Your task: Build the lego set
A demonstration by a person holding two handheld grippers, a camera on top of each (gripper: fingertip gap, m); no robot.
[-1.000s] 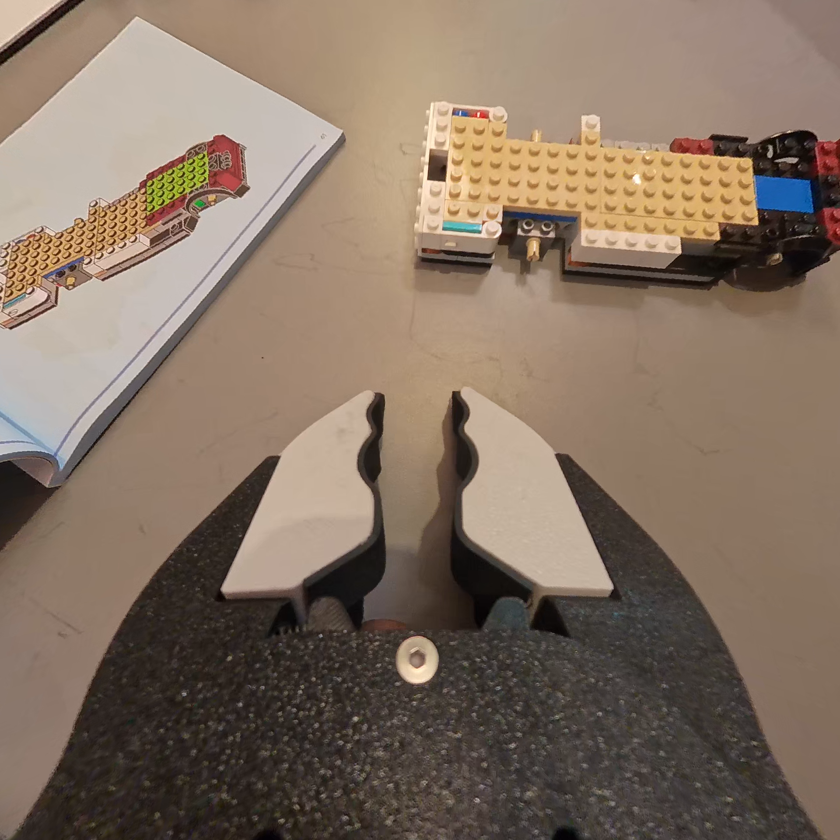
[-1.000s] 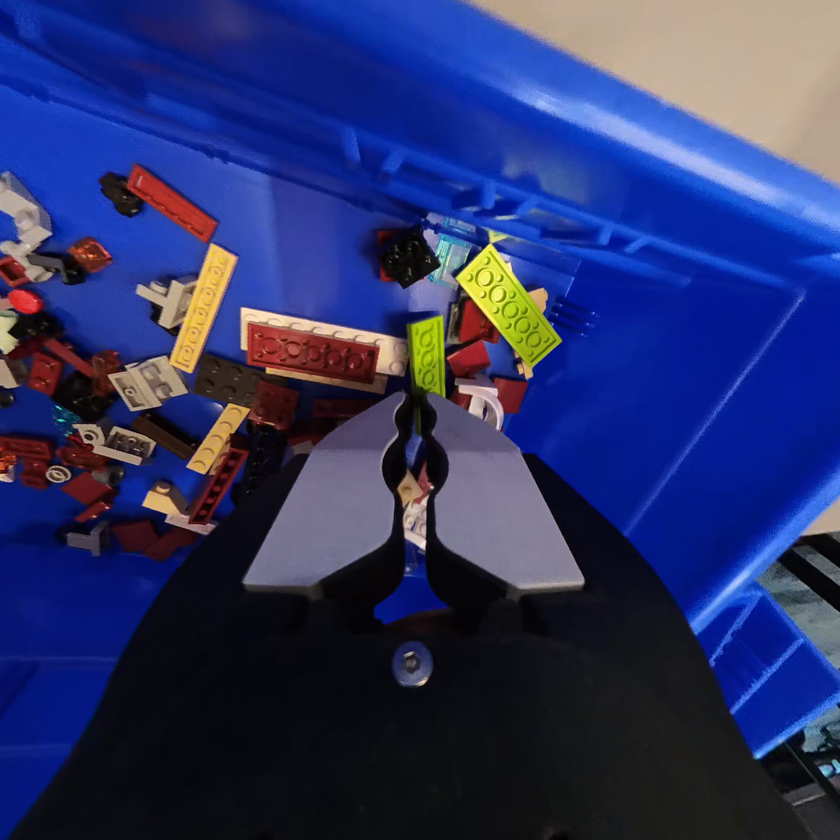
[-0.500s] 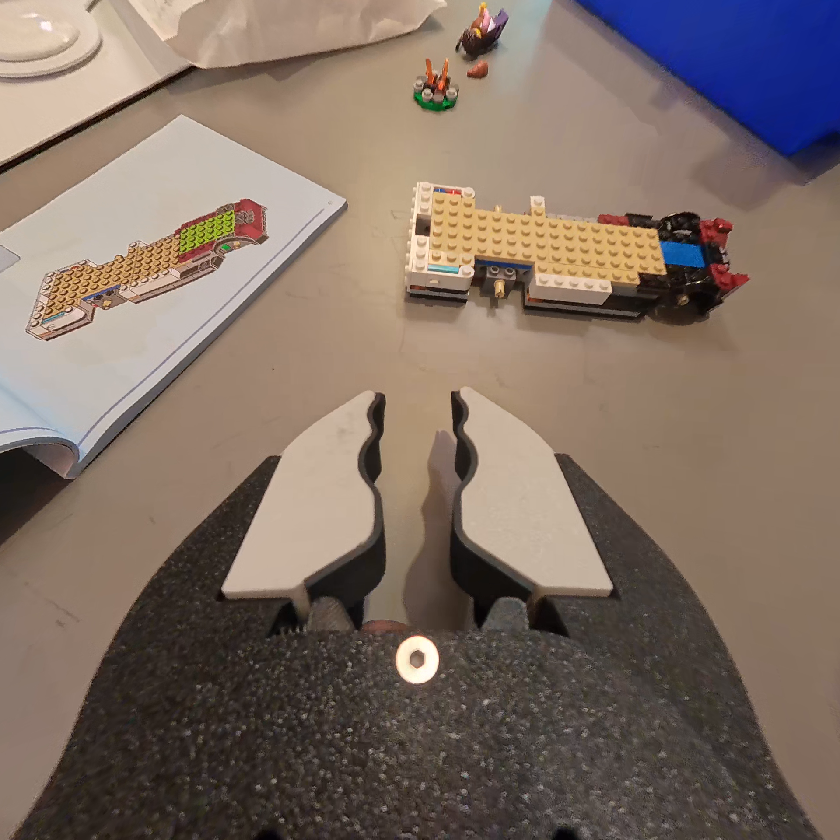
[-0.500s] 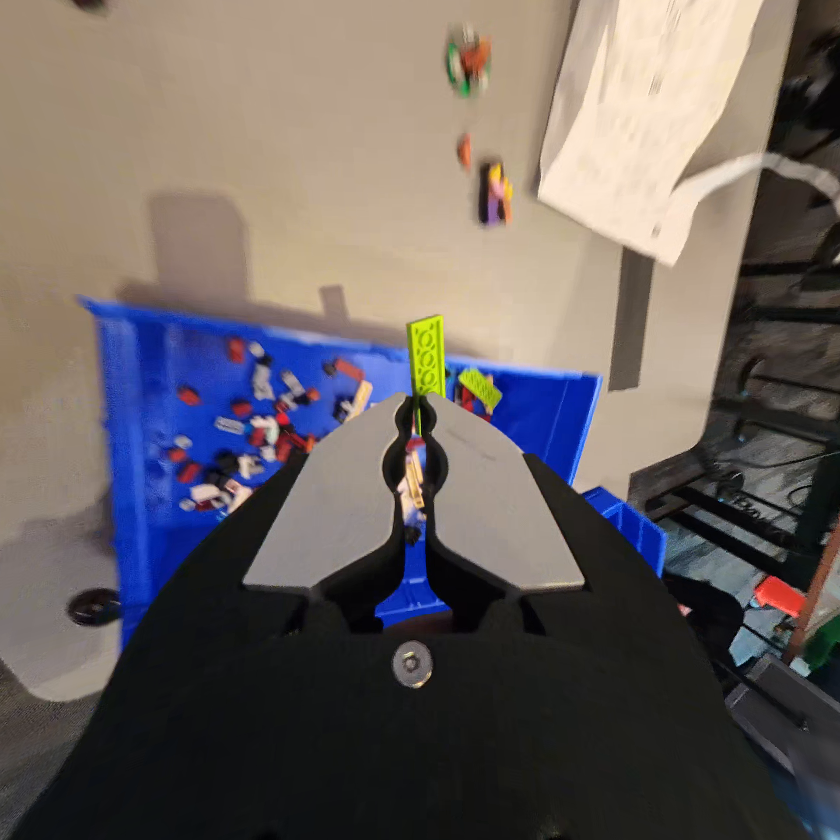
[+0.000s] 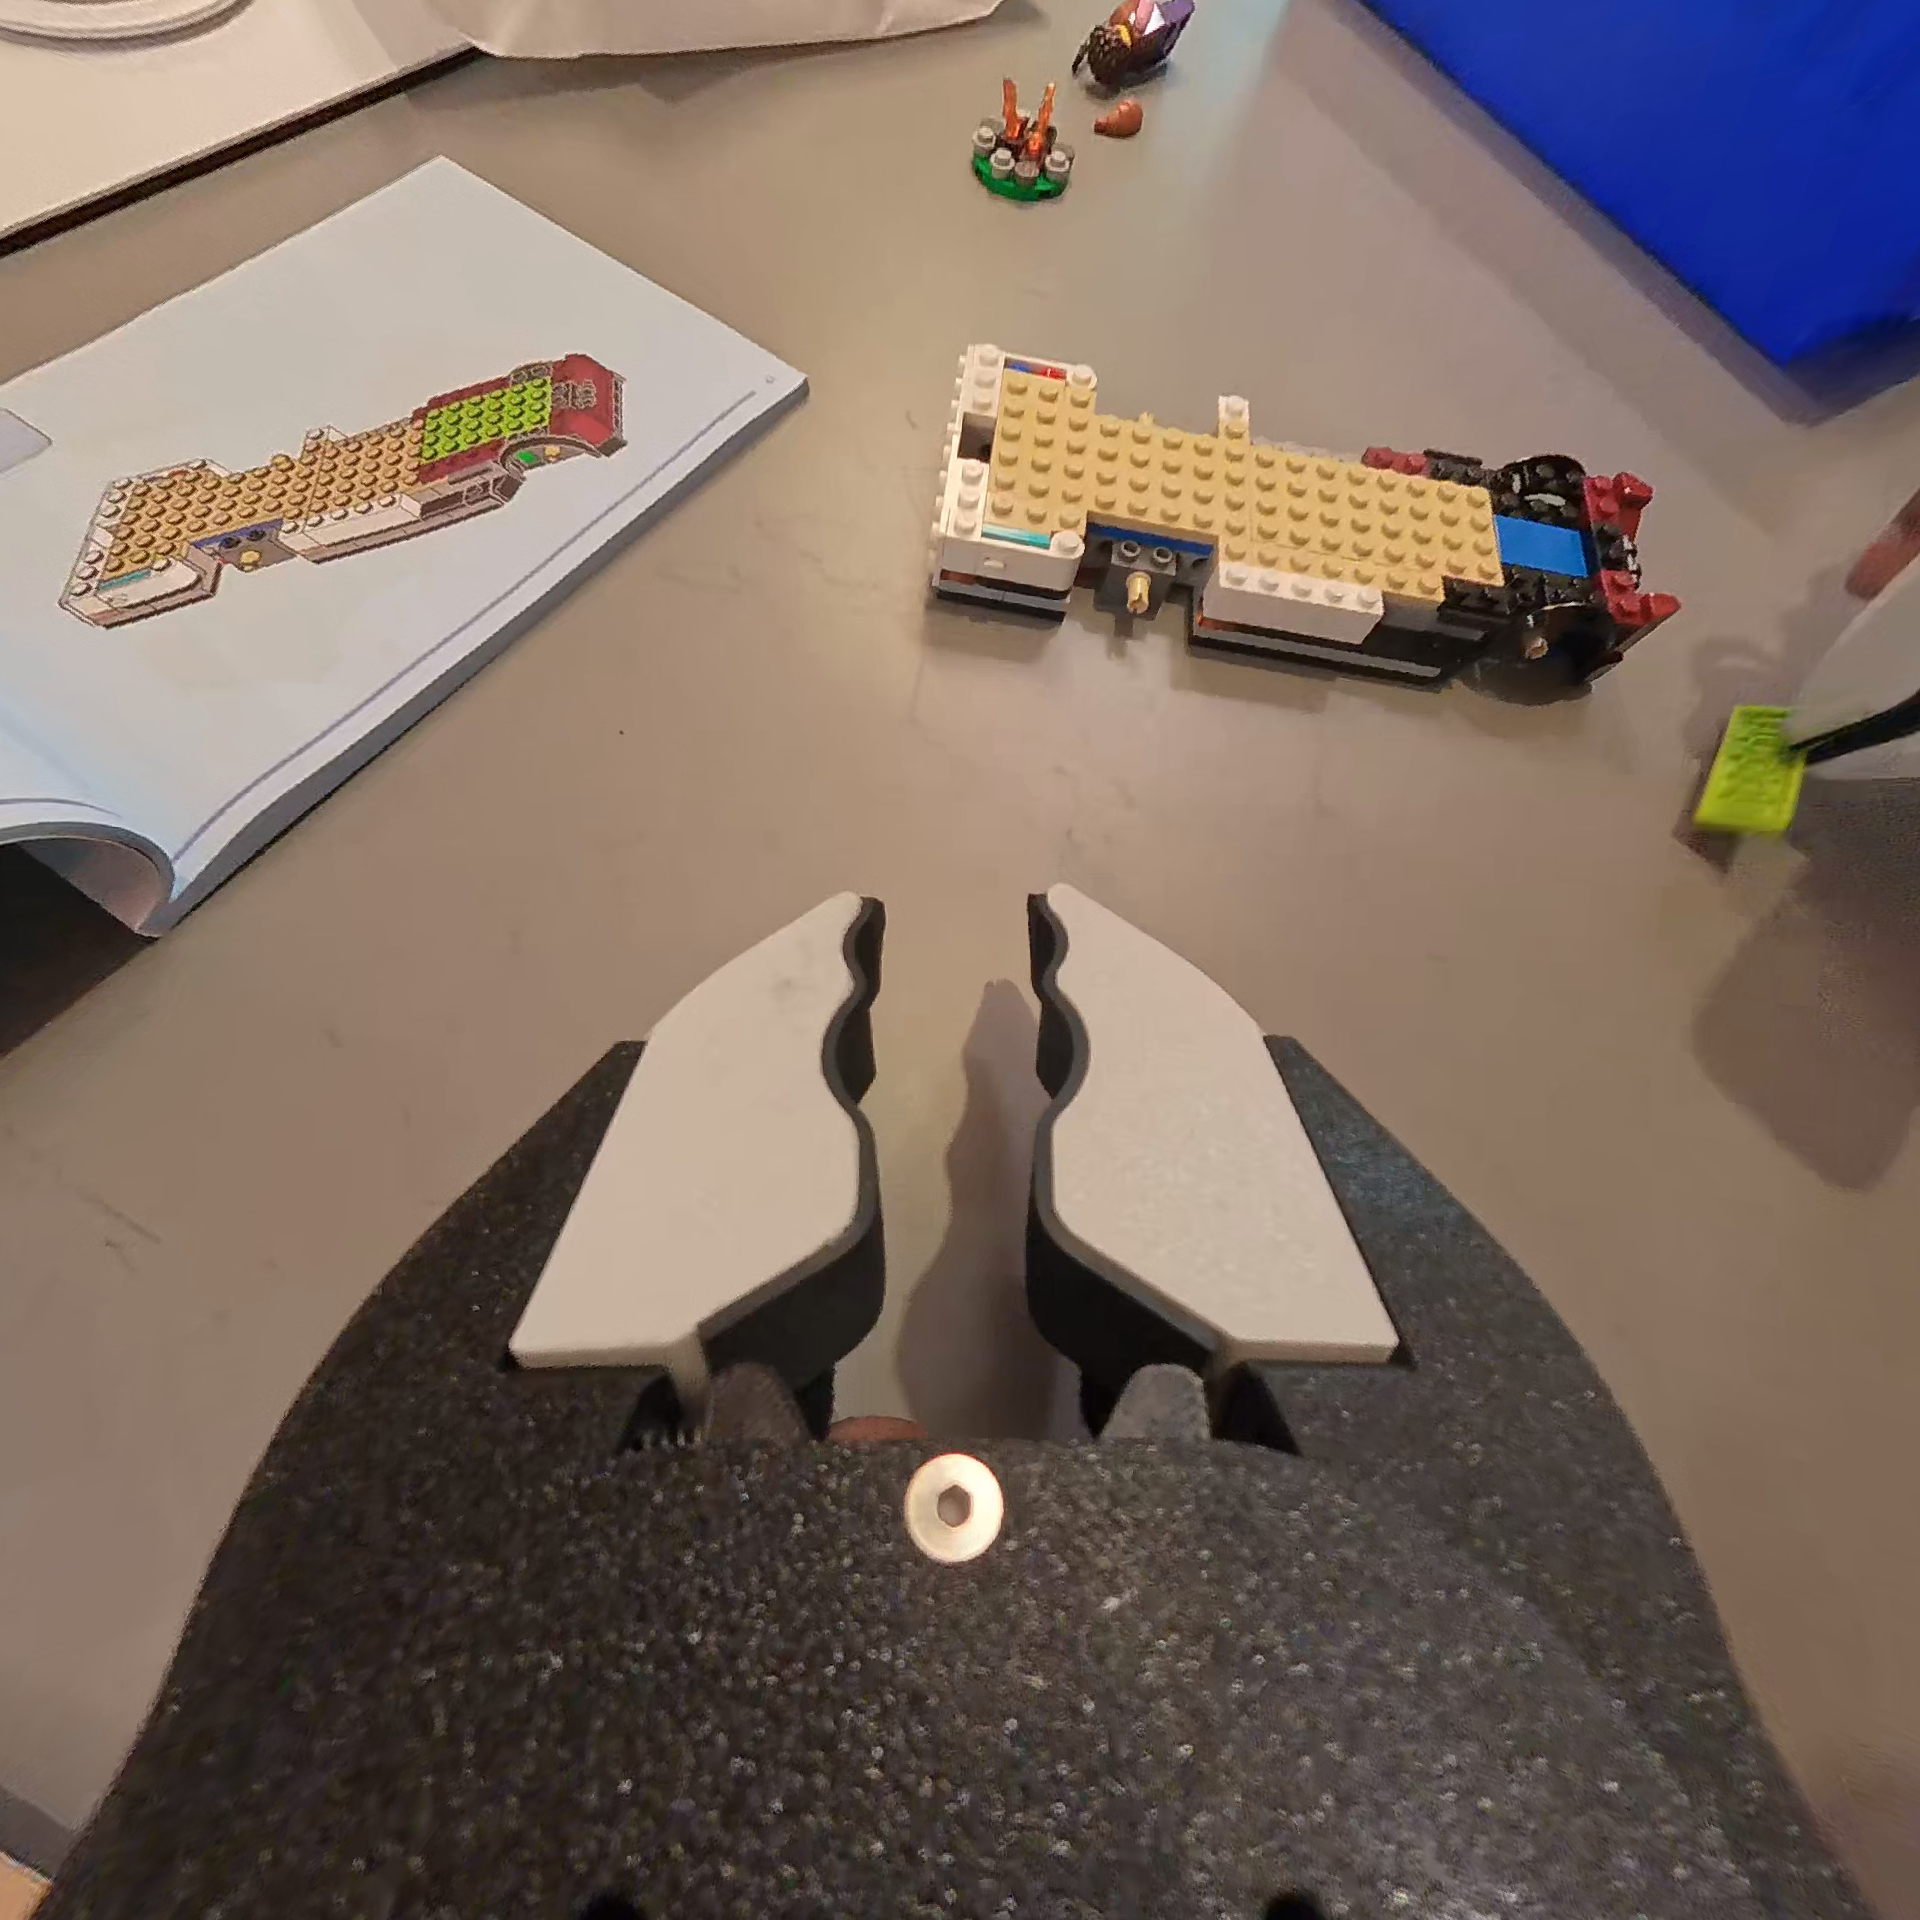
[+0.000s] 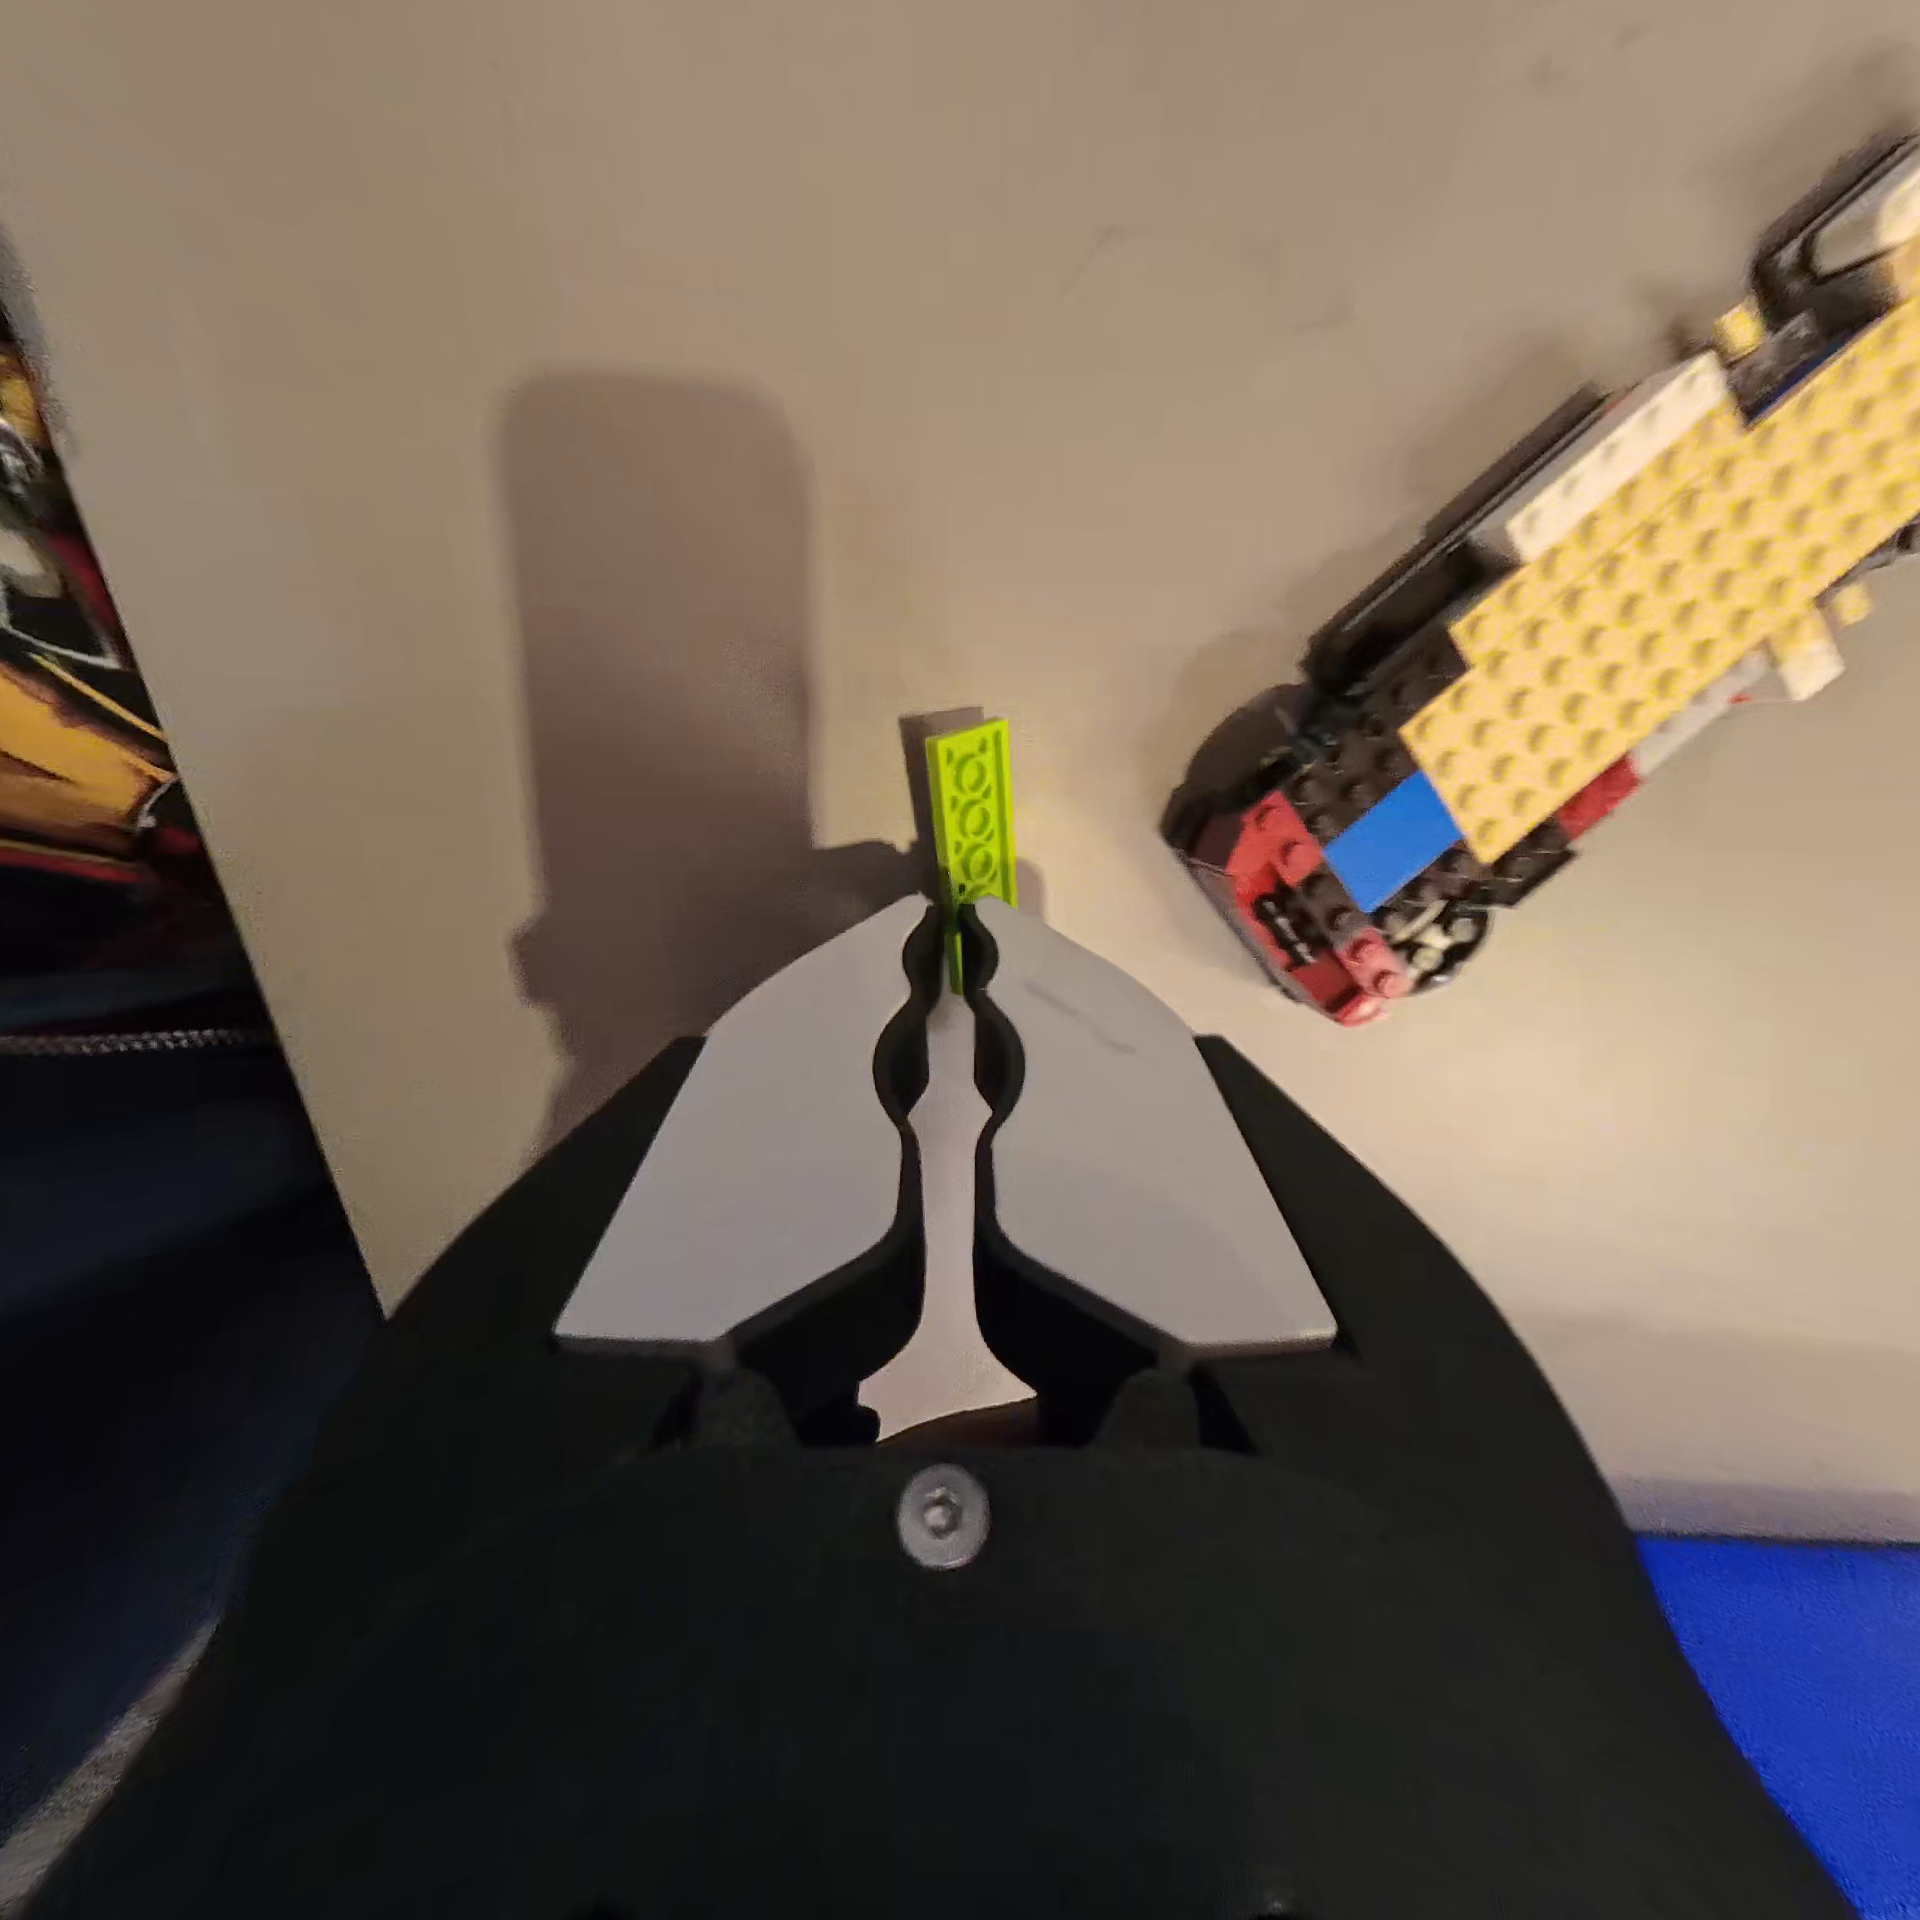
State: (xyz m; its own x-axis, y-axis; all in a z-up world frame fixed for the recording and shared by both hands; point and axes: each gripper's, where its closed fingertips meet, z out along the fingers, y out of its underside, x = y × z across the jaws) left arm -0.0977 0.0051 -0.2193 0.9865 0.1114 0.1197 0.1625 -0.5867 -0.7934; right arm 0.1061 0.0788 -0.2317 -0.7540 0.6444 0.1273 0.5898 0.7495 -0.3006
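My right gripper (image 6: pixel 956 914) is shut on a lime-green brick plate (image 6: pixel 971 816), pinched by one end at the fingertips, with its far end at the grey table. The plate (image 5: pixel 1751 769) also shows at the right edge of the left wrist view, held by the right gripper's fingers (image 5: pixel 1860 686). A part-built brick model (image 5: pixel 1278 525) with a tan studded top, white sides and a black, blue and dark red end lies on the table; it shows right of the plate in the right wrist view (image 6: pixel 1621 644). My left gripper (image 5: pixel 956 914) is open and empty, over bare table in front of the model.
An open instruction booklet (image 5: pixel 312 540) lies at the left. A blue bin (image 5: pixel 1714 145) stands at the back right, its corner also in the right wrist view (image 6: pixel 1797 1714). A small green round piece (image 5: pixel 1021 156) and small figures (image 5: pixel 1127 47) lie at the back. White paper (image 5: pixel 208 94) lies at the back left. Left tips to right tips: about 20 cm. The small green round piece (image 5: pixel 1021 156) is about 25 cm from my left fingertips.
My right gripper lifted the lime-green plate out of the blue bin and carried it down to the table beside the model. My left gripper drew back from the model, still open.
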